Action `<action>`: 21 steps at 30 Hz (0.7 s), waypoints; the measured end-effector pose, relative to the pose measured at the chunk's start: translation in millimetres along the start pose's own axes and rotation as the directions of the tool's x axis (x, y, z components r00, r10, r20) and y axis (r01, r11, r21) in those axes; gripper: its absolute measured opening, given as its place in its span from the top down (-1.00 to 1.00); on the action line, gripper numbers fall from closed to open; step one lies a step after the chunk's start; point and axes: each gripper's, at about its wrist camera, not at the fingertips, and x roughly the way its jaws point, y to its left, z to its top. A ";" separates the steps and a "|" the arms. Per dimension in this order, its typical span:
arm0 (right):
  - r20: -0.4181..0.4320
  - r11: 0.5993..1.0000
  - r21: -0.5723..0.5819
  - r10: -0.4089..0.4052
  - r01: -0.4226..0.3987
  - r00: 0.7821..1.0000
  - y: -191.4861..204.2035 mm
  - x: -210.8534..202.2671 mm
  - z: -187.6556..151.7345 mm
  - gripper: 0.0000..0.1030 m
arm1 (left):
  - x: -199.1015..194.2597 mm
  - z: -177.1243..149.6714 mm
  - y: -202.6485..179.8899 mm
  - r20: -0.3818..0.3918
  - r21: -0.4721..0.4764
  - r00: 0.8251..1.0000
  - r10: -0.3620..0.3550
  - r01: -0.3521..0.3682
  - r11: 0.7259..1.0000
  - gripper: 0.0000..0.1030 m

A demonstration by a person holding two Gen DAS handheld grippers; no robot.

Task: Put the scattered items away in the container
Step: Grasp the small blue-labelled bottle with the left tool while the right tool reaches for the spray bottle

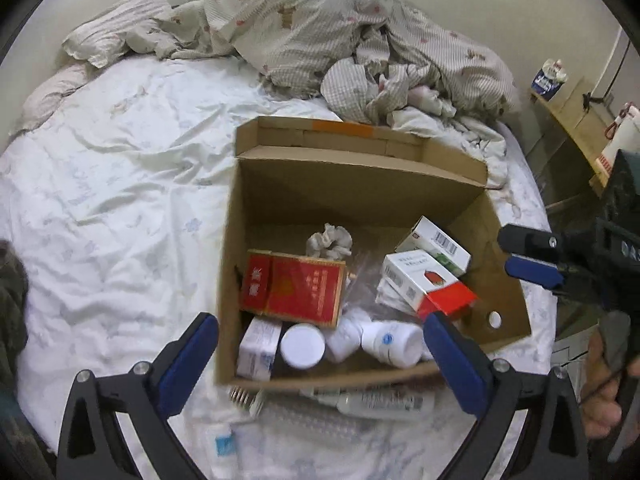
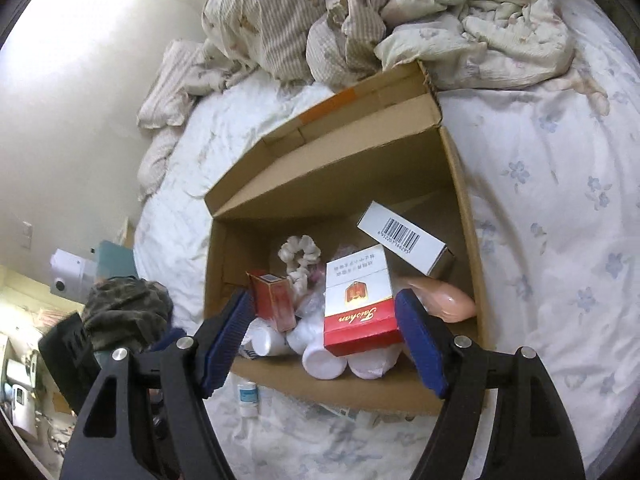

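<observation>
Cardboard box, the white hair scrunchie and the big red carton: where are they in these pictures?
cardboard box (image 1: 280,184): left wrist view, bare inner back wall.
white hair scrunchie (image 1: 329,241): left wrist view, middle of its ruffled fabric.
big red carton (image 1: 306,292): left wrist view, centre of its red top face.

A: How do the left tongs (image 1: 320,364) stand?

B: Spread wide, both blue pads (image 1: 188,364) clear of everything, nothing gripped, tilted steeply downward.

A: And the right tongs (image 2: 326,344)?

B: Also parted, nothing pressed by the pads (image 2: 226,340), angled down. In the left wrist view they (image 1: 528,256) reach in from the right, with the person's hand (image 1: 608,392) below them on the handle.
</observation>
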 end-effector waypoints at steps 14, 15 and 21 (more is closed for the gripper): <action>-0.175 0.984 -0.178 -0.002 -0.029 0.985 23.1 -2.1 -78.4 -0.51 | -20.1 -78.9 74.5 -0.059 -0.121 0.998 0.018 -0.025 0.992 -0.99; -0.188 0.974 -0.226 -0.041 -0.003 0.981 27.4 6.2 -87.0 -0.51 | -15.4 -84.5 81.2 -0.074 -0.145 0.997 0.004 -0.015 0.989 -0.99; -0.181 0.868 -0.471 -0.271 0.159 0.945 32.2 58.5 -111.9 -0.30 | 5.2 -105.1 101.2 -0.080 -0.227 0.996 0.047 -0.064 0.972 -0.99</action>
